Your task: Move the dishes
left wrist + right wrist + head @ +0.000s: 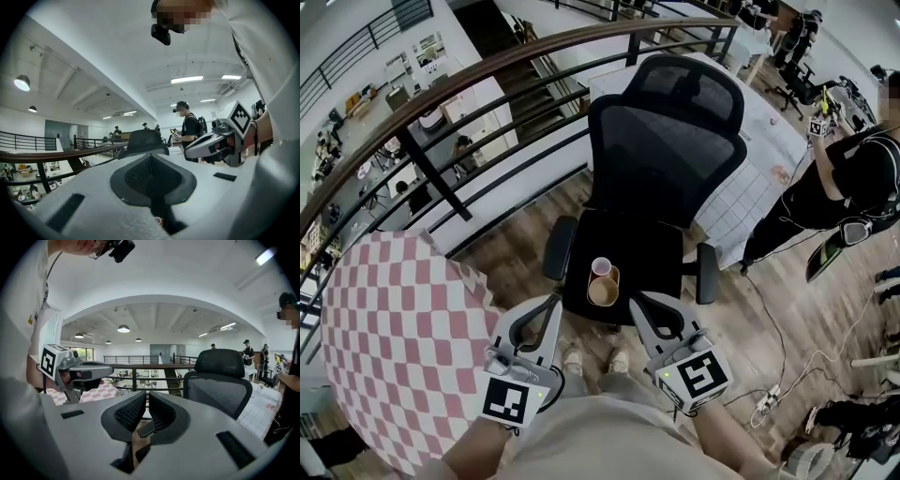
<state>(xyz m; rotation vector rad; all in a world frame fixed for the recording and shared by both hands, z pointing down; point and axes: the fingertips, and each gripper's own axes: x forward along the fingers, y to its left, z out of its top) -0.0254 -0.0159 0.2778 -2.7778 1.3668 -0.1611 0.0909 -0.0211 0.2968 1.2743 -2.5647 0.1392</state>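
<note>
Both sets of jaws are closed and empty as we look down. The left gripper (551, 305) has its jaws pressed together, and its own view (151, 155) shows nothing caught between them. The right gripper (637, 302) shows only a sliver of a gap between its jaws in its own view (146, 393), with nothing in it.

Biggest thing in sight is the wooden floor (741, 319). A dark railing (487, 66) curves across the far side, with a lower level beyond it. On our left sits the round surface (384, 328) under a pink and white checked cloth, its edge just beside the left gripper.

Dead ahead stands the black office chair (666, 159), with its mesh back away from us and its seat facing us. Off to the right a person in black (853, 178) stands by a white checked mat.

Now the dishes: a tan oval dish (603, 292) lies near the front edge of the chair seat. A small pink cup (601, 267) stands upright at the dish's far end. Our two grippers are held near the seat's front edge, one on each side of the dish and close to it, and neither touches it.
</note>
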